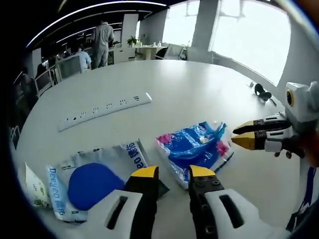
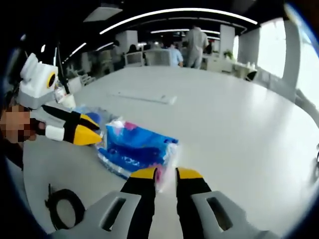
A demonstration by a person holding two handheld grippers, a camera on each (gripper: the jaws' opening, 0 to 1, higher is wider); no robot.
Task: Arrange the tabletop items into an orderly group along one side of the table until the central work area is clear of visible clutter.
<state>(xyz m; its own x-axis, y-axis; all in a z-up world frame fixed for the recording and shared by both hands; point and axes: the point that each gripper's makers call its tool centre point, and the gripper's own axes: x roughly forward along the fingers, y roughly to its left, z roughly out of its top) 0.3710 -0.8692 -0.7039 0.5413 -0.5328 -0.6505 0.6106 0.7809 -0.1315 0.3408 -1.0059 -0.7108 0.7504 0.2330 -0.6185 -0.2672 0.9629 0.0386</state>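
Note:
A blue and pink tissue pack [image 1: 192, 147] lies on the white table [image 1: 189, 84], just beyond my left gripper [image 1: 173, 173], which is open with nothing between its jaws. Left of it lies a silver pouch with a blue disc [image 1: 89, 181]. My right gripper [image 1: 238, 135] comes in from the right, its yellow tips close to the pack's twisted end. In the right gripper view the same tissue pack [image 2: 132, 147] has its near corner showing in the narrow gap of my right gripper [image 2: 166, 174], which stands slightly open. The left gripper [image 2: 92, 133] hovers at the pack's far end.
A white power strip [image 1: 104, 109] lies farther back on the table. A small white and green packet [image 1: 34, 186] sits at the left edge. A black cable coil [image 2: 64, 204] lies near me, and a dark object [image 1: 261, 92] sits far right. People and chairs stand beyond the table.

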